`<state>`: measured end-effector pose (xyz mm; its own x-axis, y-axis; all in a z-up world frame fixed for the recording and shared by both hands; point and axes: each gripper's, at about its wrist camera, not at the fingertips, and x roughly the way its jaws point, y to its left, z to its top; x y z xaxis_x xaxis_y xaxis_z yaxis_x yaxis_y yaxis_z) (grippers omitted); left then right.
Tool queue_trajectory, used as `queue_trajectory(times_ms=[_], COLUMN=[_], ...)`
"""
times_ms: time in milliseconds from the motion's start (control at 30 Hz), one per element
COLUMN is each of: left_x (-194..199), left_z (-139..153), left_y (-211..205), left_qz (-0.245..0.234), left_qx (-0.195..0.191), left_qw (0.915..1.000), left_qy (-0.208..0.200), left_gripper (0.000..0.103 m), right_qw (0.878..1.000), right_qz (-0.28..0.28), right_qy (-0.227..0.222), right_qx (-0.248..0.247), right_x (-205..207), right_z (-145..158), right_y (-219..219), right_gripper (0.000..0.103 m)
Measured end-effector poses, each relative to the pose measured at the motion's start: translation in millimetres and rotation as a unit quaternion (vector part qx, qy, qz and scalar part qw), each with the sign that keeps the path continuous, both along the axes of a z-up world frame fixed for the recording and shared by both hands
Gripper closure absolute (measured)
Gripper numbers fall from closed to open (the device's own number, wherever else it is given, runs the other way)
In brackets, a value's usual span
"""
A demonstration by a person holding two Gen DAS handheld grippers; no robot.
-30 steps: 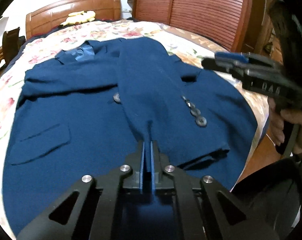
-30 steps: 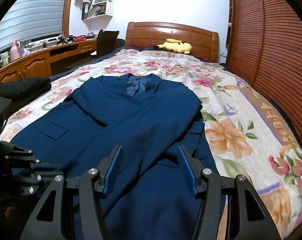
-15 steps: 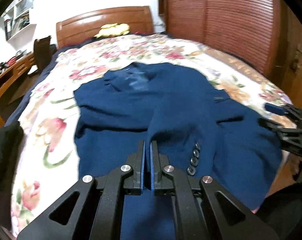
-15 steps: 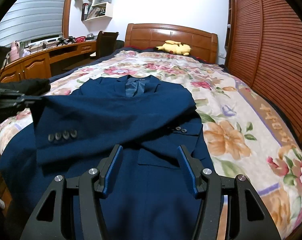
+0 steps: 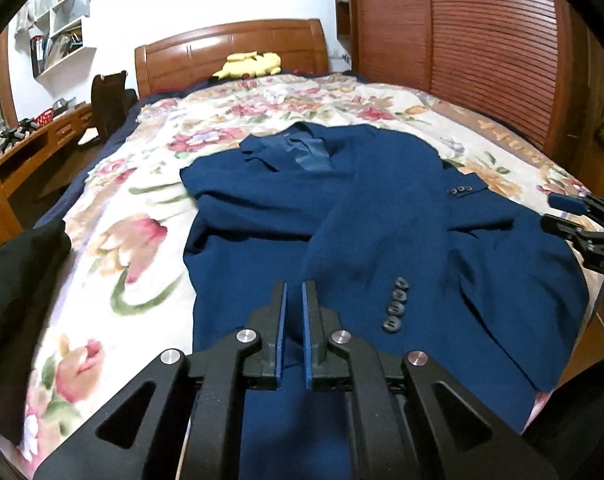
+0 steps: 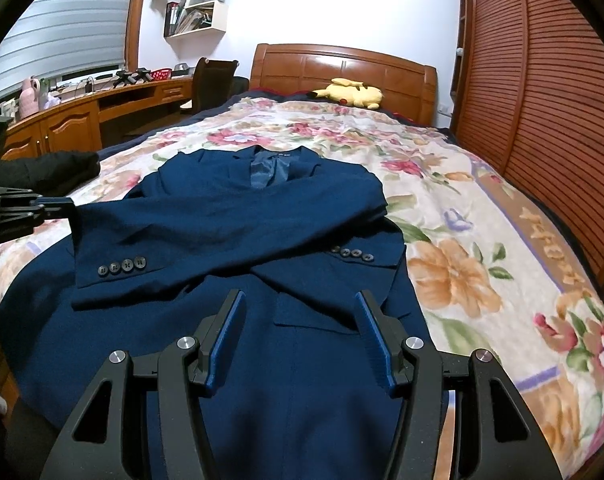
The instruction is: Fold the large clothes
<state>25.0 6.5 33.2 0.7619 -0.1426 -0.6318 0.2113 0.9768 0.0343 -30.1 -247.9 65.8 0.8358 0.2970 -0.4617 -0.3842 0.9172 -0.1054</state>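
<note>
left wrist view shows my left claw (image 5: 294, 308) pinching the cuff of one sleeve (image 5: 342, 256) of the navy jacket (image 5: 442, 240), which lies spread on the floral bed (image 5: 141, 248) with both sleeves crossed over its front, while my right claw (image 6: 299, 326) hovers spread and empty above its hem.

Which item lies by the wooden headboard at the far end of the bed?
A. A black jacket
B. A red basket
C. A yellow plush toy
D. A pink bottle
C: the yellow plush toy rests at the head of the bed against the headboard, beyond the blue jacket spread on the floral bedspread.
</note>
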Motion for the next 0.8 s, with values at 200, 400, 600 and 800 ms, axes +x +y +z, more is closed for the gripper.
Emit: queue_trajectory(times_ms=[200, 400, 600, 800], left_x=[-27.5, -49.9, -63.9, -72.6], left_z=[8.8, 13.8, 0.2, -23.2], left_y=[12.3, 24.2, 39.7, 58.2], left_qz=[-0.004, 0.005, 0.036, 0.054], left_qx=[-0.015, -0.024, -0.029, -0.046], left_qw=[0.999, 0.9965, 0.9961, 0.9963], left_qy=[-0.041, -0.08, -0.076, -0.048], left_gripper=[0.058, 0.0, 0.0, 0.0], right_qw=[1.0, 1.0, 1.0, 1.0], right_qz=[0.004, 0.006, 0.01, 0.011], right_qy=[0.001, 0.002, 0.003, 0.008], right_qx=[-0.002, -0.005, -0.01, -0.013], right_x=[-0.1, 0.1, -0.2, 0.9], right_z=[0.6, -0.5, -1.0, -2.7], right_y=[-0.8, -0.4, -0.1, -0.7], right_gripper=[0.045, 0.045, 0.045, 0.045])
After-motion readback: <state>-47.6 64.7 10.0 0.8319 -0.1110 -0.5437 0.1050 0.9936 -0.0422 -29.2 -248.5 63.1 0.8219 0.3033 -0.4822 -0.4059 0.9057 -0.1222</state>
